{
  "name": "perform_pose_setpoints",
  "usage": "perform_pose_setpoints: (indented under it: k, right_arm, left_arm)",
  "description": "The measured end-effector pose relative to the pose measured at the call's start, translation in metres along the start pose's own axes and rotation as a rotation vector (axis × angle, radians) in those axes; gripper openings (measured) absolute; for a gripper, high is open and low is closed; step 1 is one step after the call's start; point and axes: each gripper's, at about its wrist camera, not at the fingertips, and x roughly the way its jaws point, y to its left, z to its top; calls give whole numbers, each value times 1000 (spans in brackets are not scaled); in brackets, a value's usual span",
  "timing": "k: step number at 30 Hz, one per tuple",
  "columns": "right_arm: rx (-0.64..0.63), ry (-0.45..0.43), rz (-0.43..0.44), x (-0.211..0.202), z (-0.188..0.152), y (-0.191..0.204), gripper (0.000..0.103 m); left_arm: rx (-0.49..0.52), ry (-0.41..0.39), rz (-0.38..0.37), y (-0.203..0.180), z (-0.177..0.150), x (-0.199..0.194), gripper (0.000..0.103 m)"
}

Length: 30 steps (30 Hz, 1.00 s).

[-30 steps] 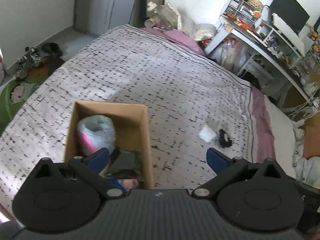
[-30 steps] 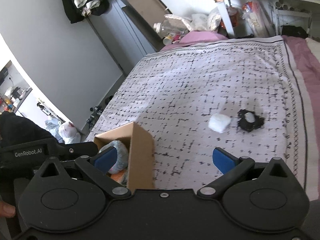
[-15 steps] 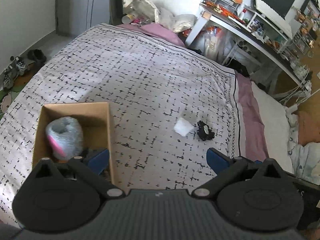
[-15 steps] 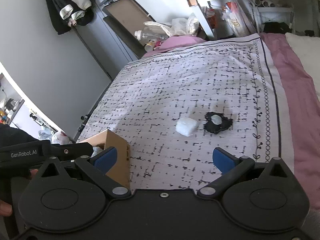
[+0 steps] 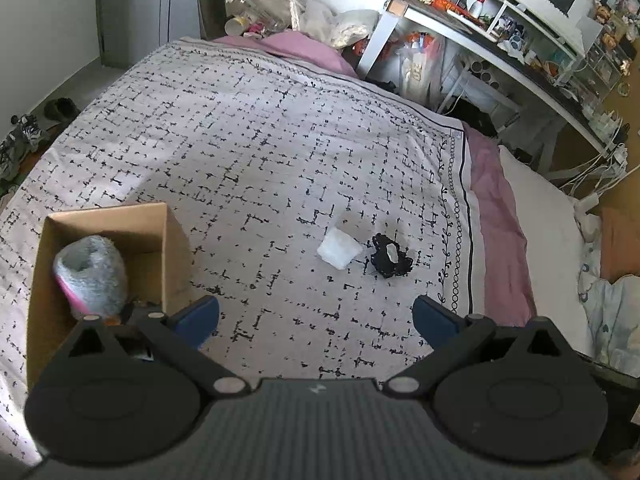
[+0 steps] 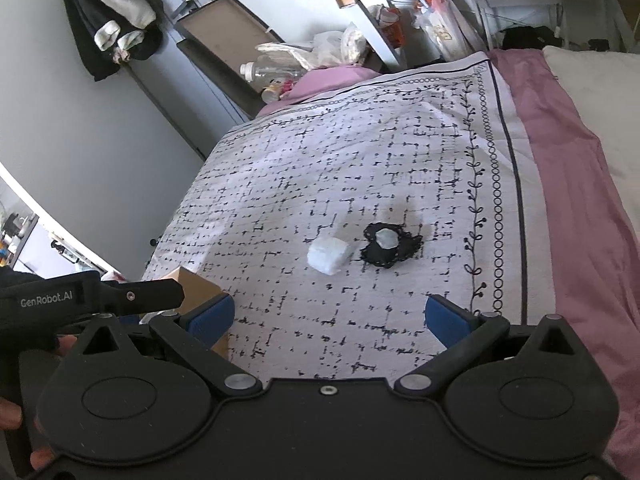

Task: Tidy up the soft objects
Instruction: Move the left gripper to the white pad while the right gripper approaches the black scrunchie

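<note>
on bedspread: white pad beside black item

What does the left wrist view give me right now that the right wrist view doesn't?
Only the left wrist view looks into the cardboard box and shows the grey-and-pink plush inside.

Only the right wrist view shows the left gripper's body reaching in from the side, and clothes hanging by the door.

Both show the white soft block beside the black item on the bedspread, with the left gripper and right gripper open and empty.
</note>
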Motion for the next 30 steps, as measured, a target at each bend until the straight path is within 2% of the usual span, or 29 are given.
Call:
perform_pose_setpoints:
  k: [18,26,30]
  right_arm:
    - [71,21,-47,22,13,-40,103]
    - [85,27,-78,43,23,-50,102]
    - [88,36,-73,55,28,-52,99]
  left_arm:
    - [15,59,6,-29,14,45,102]
    - [14,80,6,-33,26,73,100]
    - [-4,94,-19,-30,32,88,100]
